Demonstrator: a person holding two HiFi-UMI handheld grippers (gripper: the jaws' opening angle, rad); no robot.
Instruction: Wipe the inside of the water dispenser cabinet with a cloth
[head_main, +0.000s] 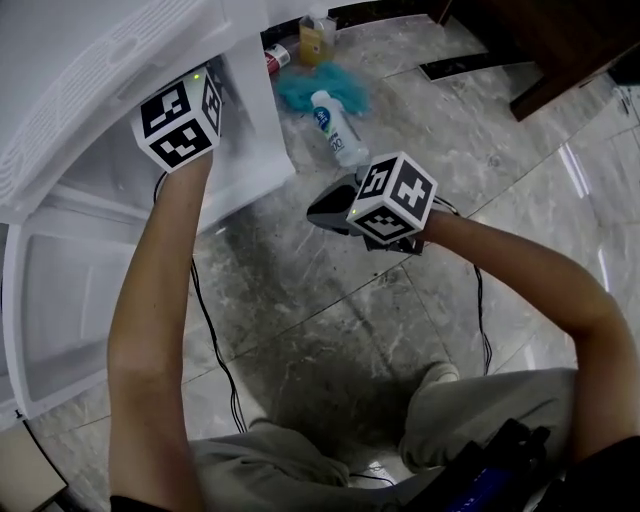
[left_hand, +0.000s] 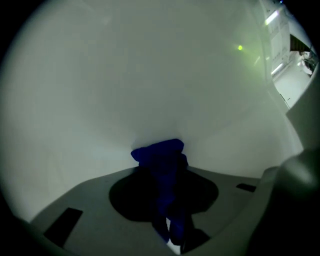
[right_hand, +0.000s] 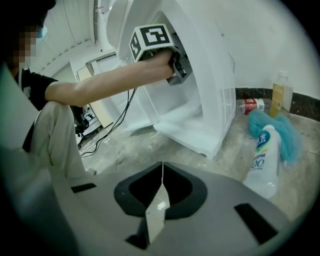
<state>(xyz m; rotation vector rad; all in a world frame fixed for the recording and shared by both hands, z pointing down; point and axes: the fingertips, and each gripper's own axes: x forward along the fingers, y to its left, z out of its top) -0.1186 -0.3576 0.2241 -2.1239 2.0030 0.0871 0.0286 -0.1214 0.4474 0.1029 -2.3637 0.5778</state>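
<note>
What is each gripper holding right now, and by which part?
The left gripper pinches a bunched blue cloth by its near end; the rest sticks out past the tips. The right gripper is shut and empty.

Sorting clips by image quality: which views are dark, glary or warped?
Left gripper view: dim, vignetted, blue cloth deep in shadow against the white cabinet wall, one green light spot. Right gripper view: bright, strongly fisheye-bent. Head view: evenly lit, sheen on the marble floor.

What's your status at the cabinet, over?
Left gripper shut on blue cloth, inside cabinet at white wall. Right gripper shut, empty, over floor. Nothing blocking; white bottle lies on floor outside.
</note>
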